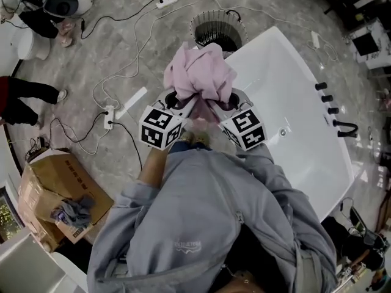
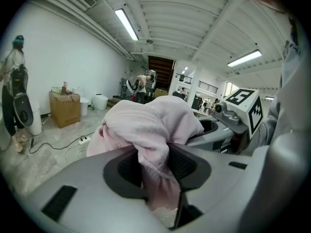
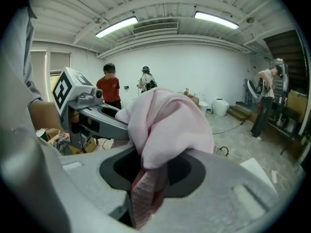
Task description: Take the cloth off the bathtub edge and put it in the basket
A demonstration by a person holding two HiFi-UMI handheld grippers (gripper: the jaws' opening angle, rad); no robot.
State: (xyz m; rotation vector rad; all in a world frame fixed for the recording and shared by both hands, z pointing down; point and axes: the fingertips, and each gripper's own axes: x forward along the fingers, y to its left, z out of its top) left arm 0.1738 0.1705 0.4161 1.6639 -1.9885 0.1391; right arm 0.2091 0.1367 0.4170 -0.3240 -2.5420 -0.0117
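A pink cloth (image 1: pixel 201 73) hangs bunched in the air between both grippers, above the near edge of the white bathtub (image 1: pixel 293 121). My left gripper (image 1: pixel 182 105) is shut on one fold of the cloth (image 2: pixel 146 130), which fills the gap between its jaws. My right gripper (image 1: pixel 221 107) is shut on another fold of the cloth (image 3: pixel 167 125). The wire basket (image 1: pixel 217 30) stands on the floor just beyond the tub's end, past the cloth. Each gripper's marker cube shows in the other's view.
White cables and power strips (image 1: pixel 110 116) lie across the marble floor to the left. A cardboard box (image 1: pixel 55 200) with a grey rag sits at lower left. Black taps (image 1: pixel 333 112) line the tub's right rim. People stand in the room (image 3: pixel 108 86).
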